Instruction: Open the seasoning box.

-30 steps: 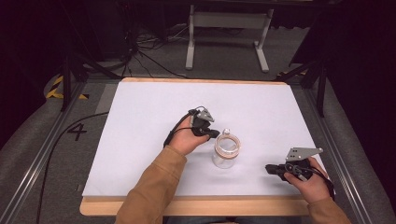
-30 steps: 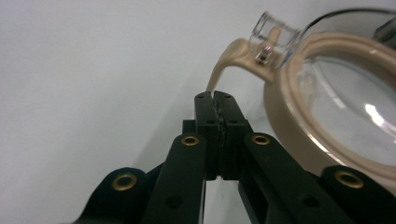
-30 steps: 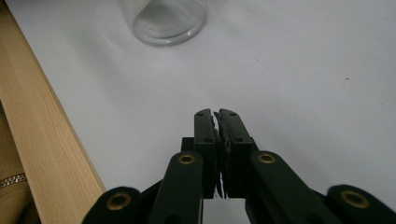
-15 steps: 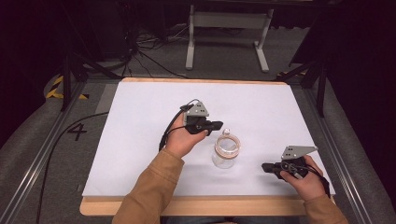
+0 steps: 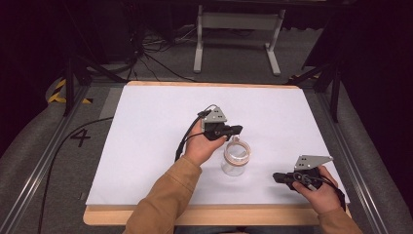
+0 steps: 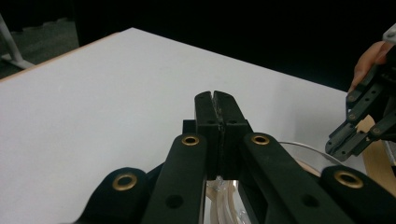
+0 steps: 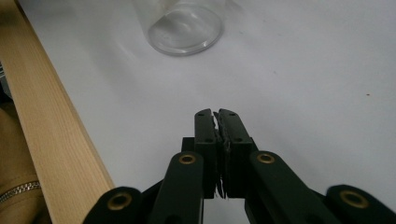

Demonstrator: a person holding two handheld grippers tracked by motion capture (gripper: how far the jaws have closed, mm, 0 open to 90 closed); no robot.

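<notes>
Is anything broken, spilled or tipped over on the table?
Nothing stands out. The clear jar stands upright on the white table, with no spill around it. The left gripper hangs shut just beside the jar's rim, and the right gripper is shut and empty nearby.

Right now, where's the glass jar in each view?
High view: glass jar stands at centre, just below the left gripper.
Left gripper view: its rim curves at bottom right, under the shut jaws.
Right gripper view: its base sits at top centre, ahead of the shut jaws.
Shared landmark: white table sheet.
</notes>
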